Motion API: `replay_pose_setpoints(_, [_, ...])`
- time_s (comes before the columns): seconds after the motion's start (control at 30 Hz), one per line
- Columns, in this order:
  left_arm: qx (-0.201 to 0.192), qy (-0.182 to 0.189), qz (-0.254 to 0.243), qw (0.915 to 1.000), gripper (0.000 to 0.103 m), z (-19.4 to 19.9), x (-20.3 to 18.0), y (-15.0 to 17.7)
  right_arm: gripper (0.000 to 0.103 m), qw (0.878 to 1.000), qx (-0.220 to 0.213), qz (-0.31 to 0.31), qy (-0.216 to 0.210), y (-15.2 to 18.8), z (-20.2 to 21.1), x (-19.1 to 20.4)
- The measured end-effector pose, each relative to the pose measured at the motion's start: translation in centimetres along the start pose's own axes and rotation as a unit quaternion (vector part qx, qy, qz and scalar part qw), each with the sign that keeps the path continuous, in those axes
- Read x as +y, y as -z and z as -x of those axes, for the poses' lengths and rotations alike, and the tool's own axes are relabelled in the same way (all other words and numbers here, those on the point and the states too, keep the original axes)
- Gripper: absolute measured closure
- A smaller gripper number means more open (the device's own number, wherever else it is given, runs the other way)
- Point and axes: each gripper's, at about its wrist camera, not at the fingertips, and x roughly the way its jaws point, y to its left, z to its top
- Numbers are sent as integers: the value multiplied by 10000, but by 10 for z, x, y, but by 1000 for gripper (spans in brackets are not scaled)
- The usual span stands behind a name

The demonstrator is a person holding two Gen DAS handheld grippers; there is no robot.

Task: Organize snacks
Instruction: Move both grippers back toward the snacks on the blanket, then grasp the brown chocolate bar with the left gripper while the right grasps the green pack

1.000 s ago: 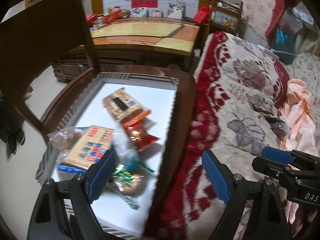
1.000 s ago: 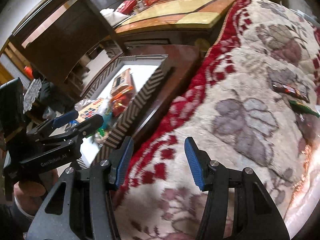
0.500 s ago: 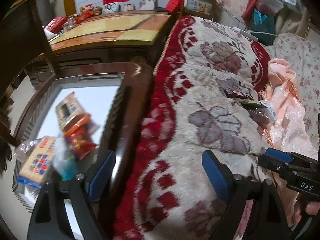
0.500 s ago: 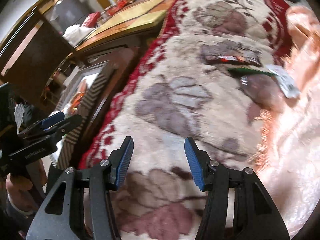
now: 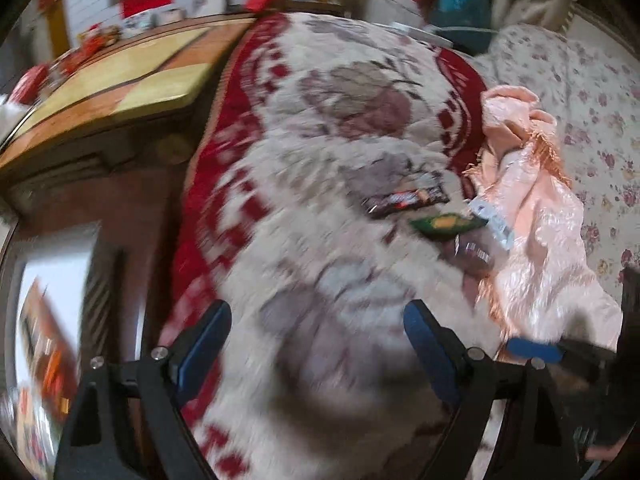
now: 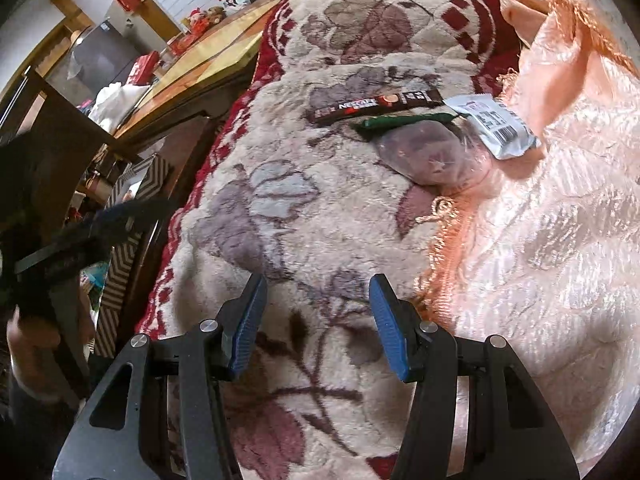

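Several snacks lie on the plush floral blanket [image 6: 280, 208]: a dark brown stick sachet [image 6: 376, 105], a green packet [image 6: 400, 122], a clear bag with something dark inside [image 6: 432, 152] and a white-grey packet [image 6: 496, 124]. They also show, blurred, in the left wrist view: the sachet [image 5: 406, 200] and the green packet [image 5: 448, 224]. My right gripper [image 6: 318, 324] is open and empty above the blanket, short of the snacks. My left gripper [image 5: 316, 344] is open and empty over the blanket. The white tray [image 5: 48, 264] with sorted snacks sits at far left.
A crumpled pink satin cloth [image 6: 560, 200] lies right of the snacks and touches them. The dark wooden table rim [image 5: 136, 216] borders the tray. A yellow-topped table [image 5: 120, 76] stands beyond. The left gripper also shows in the right wrist view [image 6: 88, 232].
Both grippers have swung right, from the tray and table to over the blanket. The snacks on the blanket are now nearer and more central. Both stay open and empty.
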Motion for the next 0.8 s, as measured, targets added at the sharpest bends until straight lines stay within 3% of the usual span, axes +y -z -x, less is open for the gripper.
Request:
replay_pose_setpoints(0.13, [29,197,-512,9985,13,-30,-25,-44,50,9999,-36,-82,-77,-2,-1,-9])
replay_pose_setpoints(0.3, [319,381,-1260,9908,14,-80,-59,-81,50,9995,-13,-238,-210,-2,-5,-20])
replay_pose_setpoints(0.5, [872,283,-2056,9743,13,-133,-96,-94,50,9986,92,-372,-374,-1,-12,-28])
replay_pose_setpoints(0.57, [883,259,-2137,9726,14,-142,-101,-95,50,9984,83,-386,-402,-3,-14,-29])
replay_pose_setpoints(0.63, [987,302,-2006,9742,25,-151,-101,-100,50,9984,55,-373,-428,-4,-13,-28])
replay_pose_setpoints(0.67, [1063,162,-1959,9747,40,-156,-99,-100,50,9984,35,-361,-426,-5,-13,-28])
replay_pose_setpoints(0.73, [911,66,-2044,9746,44,-155,-99,-96,50,9989,2,-338,-314,-7,-11,-27])
replay_pose_setpoints(0.8, [760,102,-2201,9725,55,-148,-97,-89,50,9992,-63,-315,-250,-9,-8,-27])
